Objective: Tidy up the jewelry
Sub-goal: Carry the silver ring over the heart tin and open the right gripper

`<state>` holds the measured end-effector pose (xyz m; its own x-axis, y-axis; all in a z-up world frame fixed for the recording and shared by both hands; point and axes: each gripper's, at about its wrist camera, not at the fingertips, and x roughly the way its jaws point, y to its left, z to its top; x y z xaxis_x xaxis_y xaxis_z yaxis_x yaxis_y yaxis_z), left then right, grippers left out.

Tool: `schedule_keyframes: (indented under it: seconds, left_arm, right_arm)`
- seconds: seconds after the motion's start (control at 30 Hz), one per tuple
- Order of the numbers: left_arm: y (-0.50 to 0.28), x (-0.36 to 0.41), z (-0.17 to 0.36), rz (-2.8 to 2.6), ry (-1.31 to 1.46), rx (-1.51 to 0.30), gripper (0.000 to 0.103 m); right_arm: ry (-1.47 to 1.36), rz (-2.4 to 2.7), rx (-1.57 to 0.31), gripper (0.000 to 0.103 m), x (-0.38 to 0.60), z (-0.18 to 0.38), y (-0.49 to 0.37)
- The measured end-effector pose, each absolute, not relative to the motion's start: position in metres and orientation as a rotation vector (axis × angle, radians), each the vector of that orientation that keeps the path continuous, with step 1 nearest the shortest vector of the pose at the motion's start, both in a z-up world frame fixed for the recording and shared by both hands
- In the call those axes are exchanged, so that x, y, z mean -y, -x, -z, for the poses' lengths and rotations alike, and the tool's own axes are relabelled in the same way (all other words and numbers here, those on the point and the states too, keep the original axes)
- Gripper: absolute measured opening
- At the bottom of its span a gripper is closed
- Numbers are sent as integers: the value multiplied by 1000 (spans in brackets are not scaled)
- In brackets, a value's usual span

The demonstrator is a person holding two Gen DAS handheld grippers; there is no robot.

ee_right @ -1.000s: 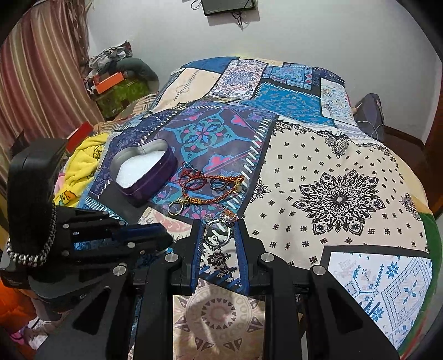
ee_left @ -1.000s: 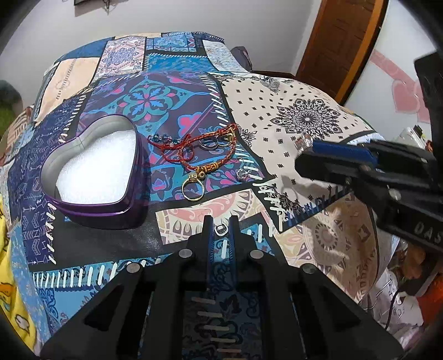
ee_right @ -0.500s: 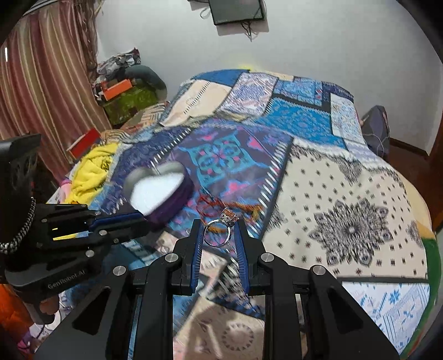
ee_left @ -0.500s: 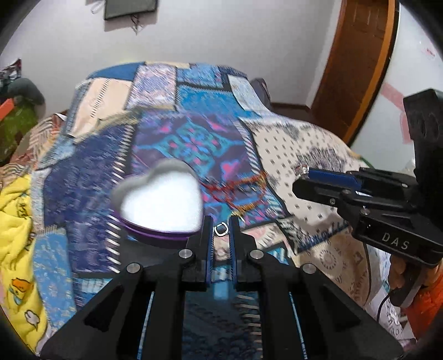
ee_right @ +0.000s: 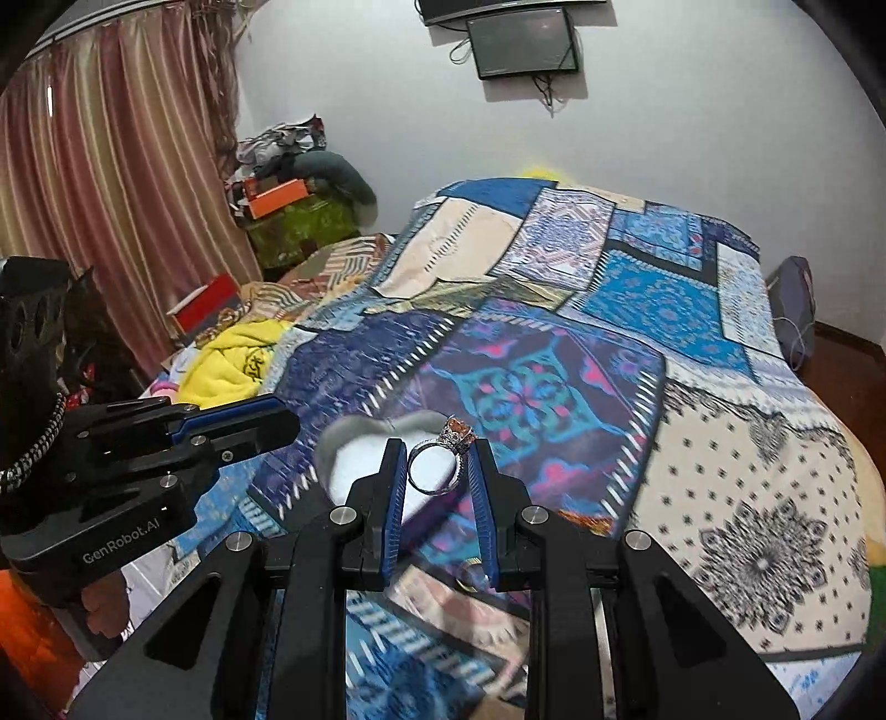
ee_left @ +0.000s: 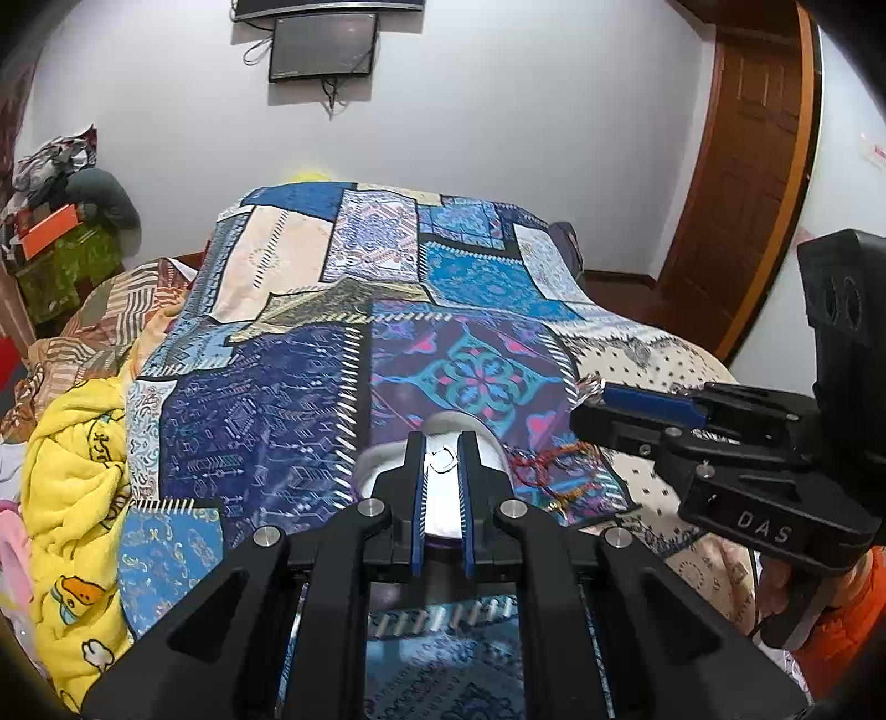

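Left wrist view: camera sits behind the left gripper (ee_left: 442, 443), looking forward along its fingers, low over the bedspread (ee_left: 266, 410), facing the far wall. Wall monitor (ee_left: 323, 47) at 12 o'clock; door (ee_left: 753, 183) at 2 o'clock.

Right wrist view: camera behind the right gripper (ee_right: 438, 455), same heading, curtain (ee_right: 111, 183) at 10 o'clock.

Shared: bedspread, monitor, heart-shaped tin (ee_right: 354, 443) close under both tips. Each view catches the other gripper, at 3 and 9 o'clock.

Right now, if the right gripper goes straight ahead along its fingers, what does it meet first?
Probably the heart-shaped tin: the right gripper, shut on a ring, points at its white inside. Depth is unclear, so it may pass just above the rim.
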<state>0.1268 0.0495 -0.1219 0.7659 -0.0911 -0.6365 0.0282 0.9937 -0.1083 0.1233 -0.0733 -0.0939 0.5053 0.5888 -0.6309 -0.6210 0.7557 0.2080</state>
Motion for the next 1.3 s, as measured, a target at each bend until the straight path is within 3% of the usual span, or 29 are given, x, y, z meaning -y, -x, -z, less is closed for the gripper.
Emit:
schedule_keyframes:
  seconds: [0.7,1.17,1.3]
  left_arm:
    - [-159,-79,167,80,199,-793,9]
    - [-161,-82,162,89,195,-793,9]
    - [-158,-84,158,73,202,-791,15]
  right_arm:
    - [114,-788,-866,21,33,135,-158]
    - [170,-794,-889,21,25,137,-155]
    - [163,-780,-884,21,29,133,-153]
